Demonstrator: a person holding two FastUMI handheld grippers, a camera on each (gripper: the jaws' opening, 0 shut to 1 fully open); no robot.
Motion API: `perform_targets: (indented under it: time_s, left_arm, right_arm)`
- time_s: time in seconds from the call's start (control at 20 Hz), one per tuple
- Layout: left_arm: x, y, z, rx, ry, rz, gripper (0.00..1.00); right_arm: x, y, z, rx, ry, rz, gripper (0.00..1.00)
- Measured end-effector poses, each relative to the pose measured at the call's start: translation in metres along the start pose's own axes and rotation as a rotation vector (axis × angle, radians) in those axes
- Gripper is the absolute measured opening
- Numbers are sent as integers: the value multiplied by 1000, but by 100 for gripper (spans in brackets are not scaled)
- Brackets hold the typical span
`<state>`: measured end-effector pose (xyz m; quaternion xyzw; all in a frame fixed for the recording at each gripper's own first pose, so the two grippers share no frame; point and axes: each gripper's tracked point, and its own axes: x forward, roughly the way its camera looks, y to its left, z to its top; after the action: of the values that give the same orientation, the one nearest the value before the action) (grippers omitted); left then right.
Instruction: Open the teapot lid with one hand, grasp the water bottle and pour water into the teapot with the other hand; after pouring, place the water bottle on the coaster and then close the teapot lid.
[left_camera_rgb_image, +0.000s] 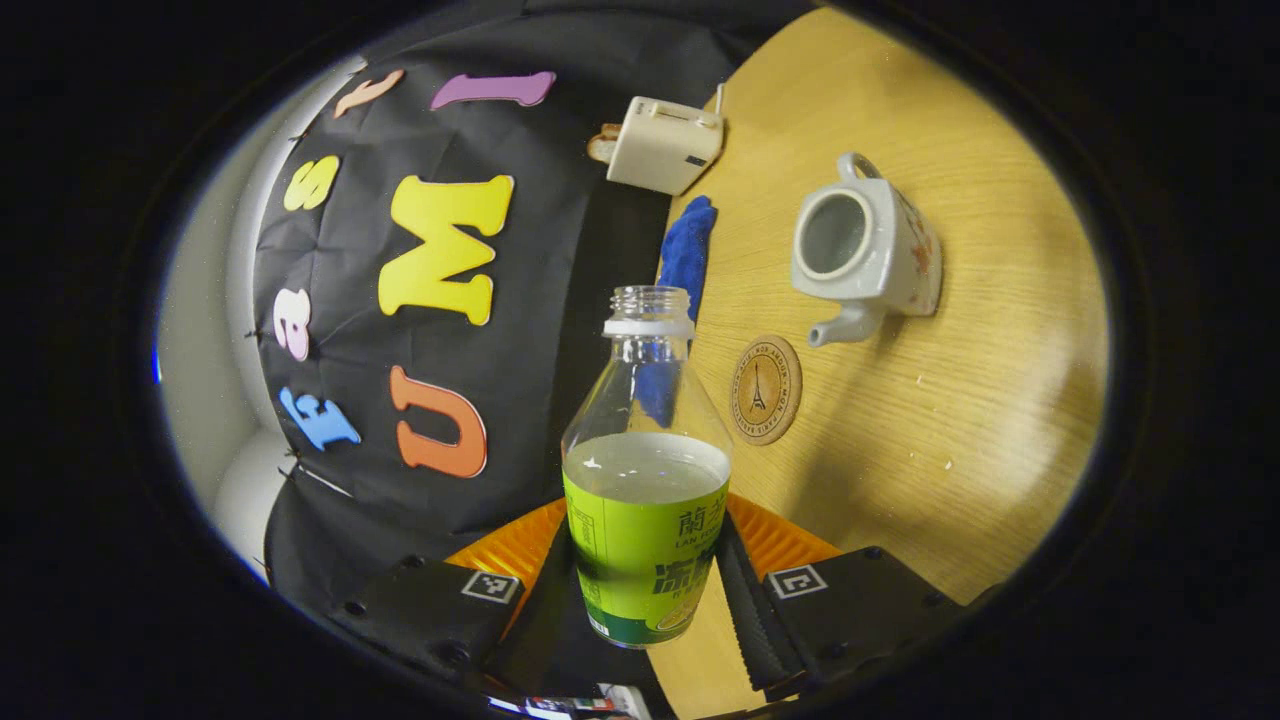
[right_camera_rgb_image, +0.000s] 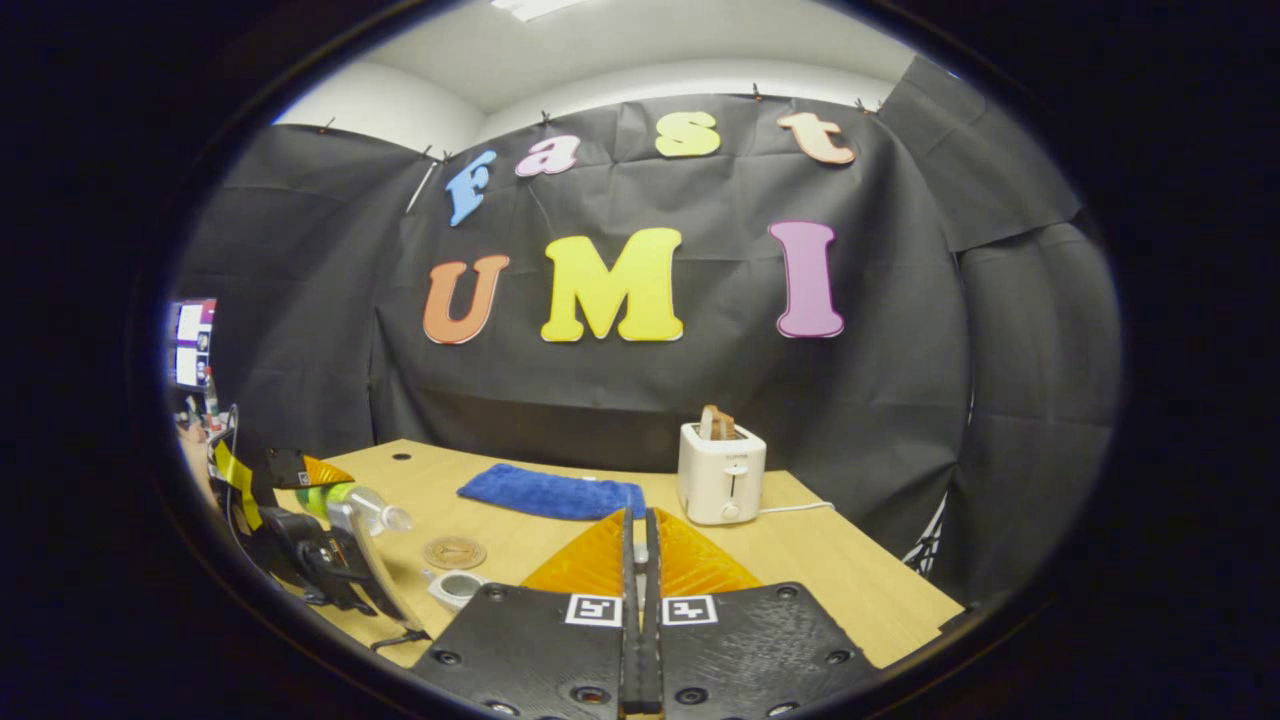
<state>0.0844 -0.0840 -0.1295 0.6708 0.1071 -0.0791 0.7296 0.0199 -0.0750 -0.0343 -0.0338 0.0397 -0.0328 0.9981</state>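
1. Where the left gripper view starts, at 6 o'clock, the left gripper (left_camera_rgb_image: 645, 590) has both fingers pressed on the label of the water bottle (left_camera_rgb_image: 645, 480), one on each side. The bottle is uncapped and roughly half full; the view is rolled, so the table (left_camera_rgb_image: 960, 420) stands as a slope at 3 o'clock.
2. Beyond the bottle, toward 2 o'clock, the round coaster (left_camera_rgb_image: 766, 389) lies flat and bare on the wood.
3. Just past the coaster sits the white teapot (left_camera_rgb_image: 868, 255), mouth open and no lid on it, spout toward the coaster, handle on the far side. No water level can be made out inside.
4. Farther, around 12 o'clock, a blue cloth (left_camera_rgb_image: 688, 250) lies near the table's back edge, then a white toaster (left_camera_rgb_image: 662, 143) with bread in its slot.
5. In the right gripper view, 6 o'clock: the right gripper (right_camera_rgb_image: 640, 600) has its fingers closed together, a thin seam between them. Whether anything is pinched at the tips, I cannot tell.
6. That view adds the side-on picture: at 8 o'clock the left gripper carries the bottle tilted, neck pointing right and slightly down, above the teapot's open rim and near the coaster.
7. Far, at 5 o'clock from the wall's middle: cloth, toaster, its cord (right_camera_rgb_image: 800, 508) trailing right.
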Motion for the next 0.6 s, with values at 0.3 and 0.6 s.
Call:
perform_targets:
  time_s: [0.3, 0.6]
  left_arm:
    - [-1, -3, 13, 189, 13, -26, 77]
    - [-4, 15, 26, 335, 46, 26, 72]
  right_arm:
    - [1, -14, -3, -12, 12, -18, 0]
    - [0, -23, -3, -9, 21, -37, 0]
